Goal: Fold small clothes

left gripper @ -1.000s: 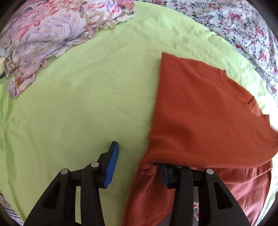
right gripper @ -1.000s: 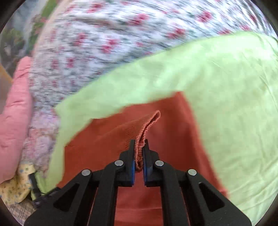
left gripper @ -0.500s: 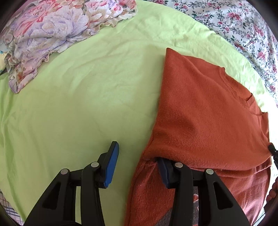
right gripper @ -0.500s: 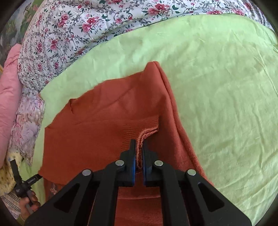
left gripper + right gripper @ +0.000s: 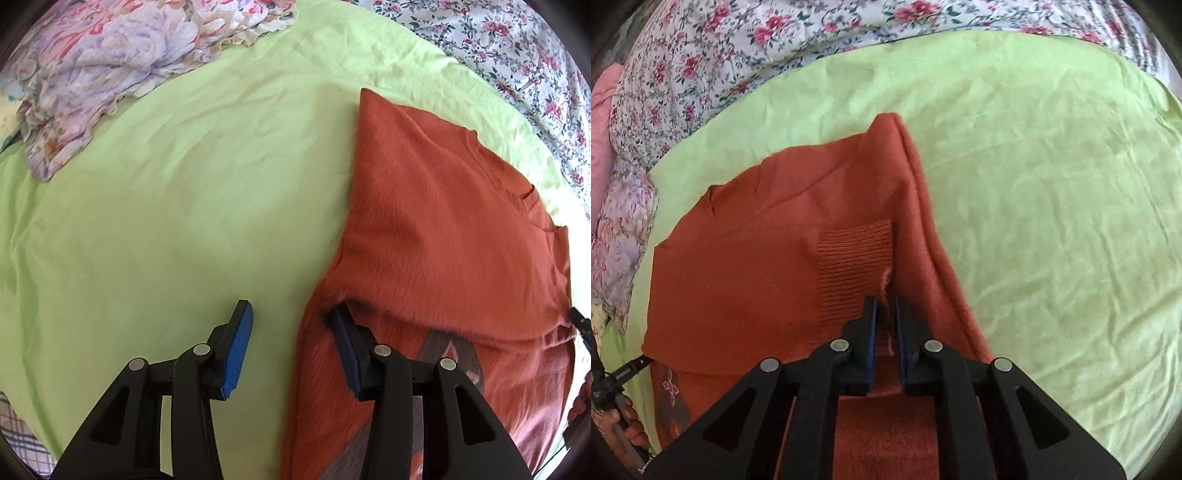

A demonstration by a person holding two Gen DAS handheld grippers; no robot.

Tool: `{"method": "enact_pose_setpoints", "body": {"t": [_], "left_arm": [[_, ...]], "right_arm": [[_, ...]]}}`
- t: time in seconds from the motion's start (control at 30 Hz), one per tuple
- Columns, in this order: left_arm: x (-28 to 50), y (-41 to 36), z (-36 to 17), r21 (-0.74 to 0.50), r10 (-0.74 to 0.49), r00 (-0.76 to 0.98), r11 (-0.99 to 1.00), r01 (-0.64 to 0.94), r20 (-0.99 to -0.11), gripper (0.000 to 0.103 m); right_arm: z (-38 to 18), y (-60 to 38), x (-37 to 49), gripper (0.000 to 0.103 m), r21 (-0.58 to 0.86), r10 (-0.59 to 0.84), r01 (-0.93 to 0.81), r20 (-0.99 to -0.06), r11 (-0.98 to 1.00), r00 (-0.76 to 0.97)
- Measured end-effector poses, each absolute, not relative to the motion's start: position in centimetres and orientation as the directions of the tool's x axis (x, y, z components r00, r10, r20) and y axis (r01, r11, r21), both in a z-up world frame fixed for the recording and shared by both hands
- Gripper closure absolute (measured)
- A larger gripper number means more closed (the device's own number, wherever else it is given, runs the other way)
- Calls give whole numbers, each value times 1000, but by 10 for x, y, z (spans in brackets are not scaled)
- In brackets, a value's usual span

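Now right tongs (image 5: 885, 314) have lowered the sweater (image 5: 768, 266) cuff (image 5: 855, 266).

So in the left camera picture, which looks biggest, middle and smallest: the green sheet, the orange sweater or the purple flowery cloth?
1. Green sheet
2. Orange sweater
3. Purple flowery cloth: farther from the camera and cut off at the edge, so its true size is unsure.

Both wrist views close, looking down; share orange sweater (image 5: 436, 229) on green sheet (image 5: 1052, 184).
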State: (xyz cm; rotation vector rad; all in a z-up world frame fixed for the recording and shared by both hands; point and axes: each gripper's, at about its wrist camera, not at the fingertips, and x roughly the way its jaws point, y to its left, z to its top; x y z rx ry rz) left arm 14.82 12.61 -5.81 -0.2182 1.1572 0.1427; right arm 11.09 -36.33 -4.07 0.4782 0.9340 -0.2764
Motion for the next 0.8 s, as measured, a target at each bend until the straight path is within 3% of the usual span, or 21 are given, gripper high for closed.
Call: {"method": "enact_pose_setpoints", "body": {"t": [0.2, 0.27, 0.33, 0.5, 0.8], "left_arm": [[110, 117, -57, -151, -89, 385, 980, -133, -919, 59], [96, 111, -57, -158, -111, 368, 982, -101, -923, 59], [79, 105, -55, -156, -125, 352, 986, -62, -928, 57], [35, 96, -56, -175, -156, 284, 984, -43, -946, 52], [-46, 86, -71, -234, -202, 202, 961, -148, -958, 51]], "right_arm": [[-17, -351, 64, 87, 304, -27, 454, -806, 838, 591], [-12, -341, 48, 67, 319, -19, 460, -805, 829, 593], [-6, -330, 29, 61, 325, -18, 460, -801, 826, 598], [3, -303, -4, 59, 330, 5, 430, -798, 840, 603], [-6, -289, -20, 59, 329, 100, 320, -819, 889, 565]]}}
